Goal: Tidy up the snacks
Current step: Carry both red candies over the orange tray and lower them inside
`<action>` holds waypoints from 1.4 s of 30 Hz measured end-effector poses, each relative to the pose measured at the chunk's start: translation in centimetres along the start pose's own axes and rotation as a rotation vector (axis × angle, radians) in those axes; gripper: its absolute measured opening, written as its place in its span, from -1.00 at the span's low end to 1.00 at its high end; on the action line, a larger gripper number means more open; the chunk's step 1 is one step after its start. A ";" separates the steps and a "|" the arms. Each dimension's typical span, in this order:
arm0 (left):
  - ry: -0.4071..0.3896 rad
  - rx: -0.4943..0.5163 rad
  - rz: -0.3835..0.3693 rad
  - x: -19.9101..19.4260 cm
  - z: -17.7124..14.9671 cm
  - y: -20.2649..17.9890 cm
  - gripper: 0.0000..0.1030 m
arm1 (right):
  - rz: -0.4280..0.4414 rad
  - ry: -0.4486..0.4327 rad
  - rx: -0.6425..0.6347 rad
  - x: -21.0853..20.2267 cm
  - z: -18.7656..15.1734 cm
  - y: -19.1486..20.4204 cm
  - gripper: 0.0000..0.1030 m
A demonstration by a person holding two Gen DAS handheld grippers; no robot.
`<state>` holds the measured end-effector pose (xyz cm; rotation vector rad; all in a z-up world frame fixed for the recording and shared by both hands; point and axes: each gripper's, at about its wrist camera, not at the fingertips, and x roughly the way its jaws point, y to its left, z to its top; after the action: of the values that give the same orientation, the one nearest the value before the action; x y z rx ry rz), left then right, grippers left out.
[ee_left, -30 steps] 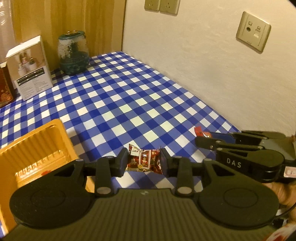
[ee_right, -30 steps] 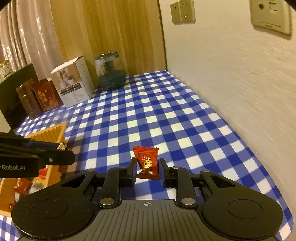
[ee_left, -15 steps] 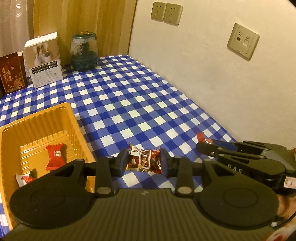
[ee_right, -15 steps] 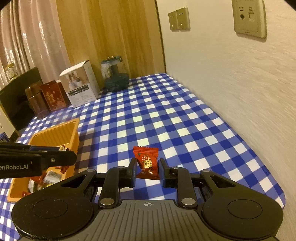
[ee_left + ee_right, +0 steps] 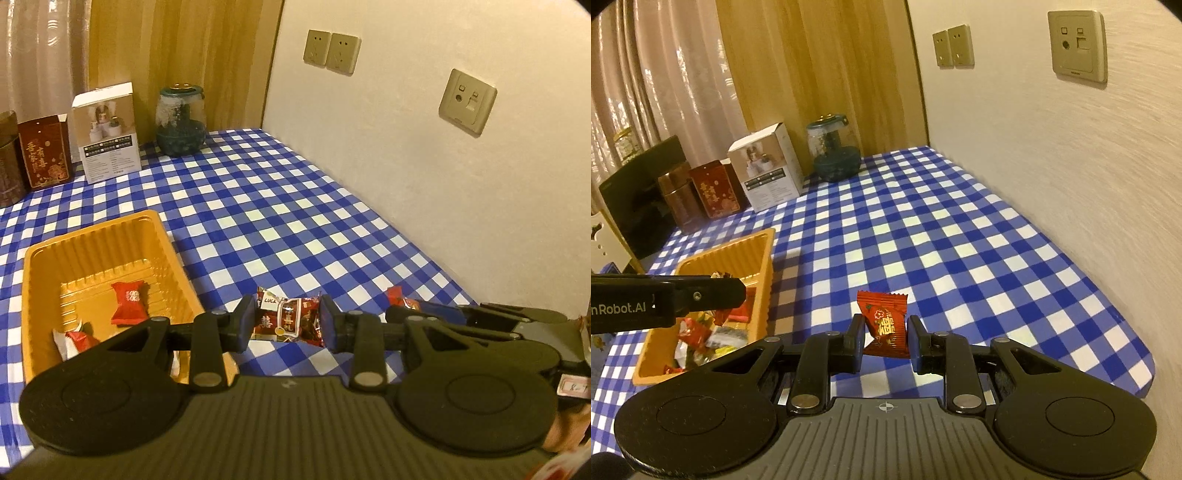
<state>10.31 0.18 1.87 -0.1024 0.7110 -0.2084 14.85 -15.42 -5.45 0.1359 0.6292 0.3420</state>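
Ribbed orange plastic tray (image 5: 162, 236), crinkly foil candy (image 5: 886, 323), checked tablecloth (image 5: 258, 206)

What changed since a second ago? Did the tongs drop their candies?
No. Both tongs moved back and up from the table, so the orange tray shows more fully. The left tongs still grip the dark red snack pack; the right tongs still grip the red candy.

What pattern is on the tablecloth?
Blue and white checks on the tablecloth, clearest in the right wrist view.

Snacks and tray

We see a dark-red packet (image 5: 288, 322) and a red candy (image 5: 886, 323) held aloft; an orange tray (image 5: 92, 236) holds wrapped candies.
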 end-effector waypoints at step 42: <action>-0.005 -0.154 0.220 -8.1 -5.8 10.9 -0.35 | 0.209 0.028 -0.208 0.5 -1.1 13.3 -0.52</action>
<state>2.21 12.44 0.89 -0.1702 0.7270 0.0573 10.99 -2.79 -3.62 -0.0031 0.6046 0.6096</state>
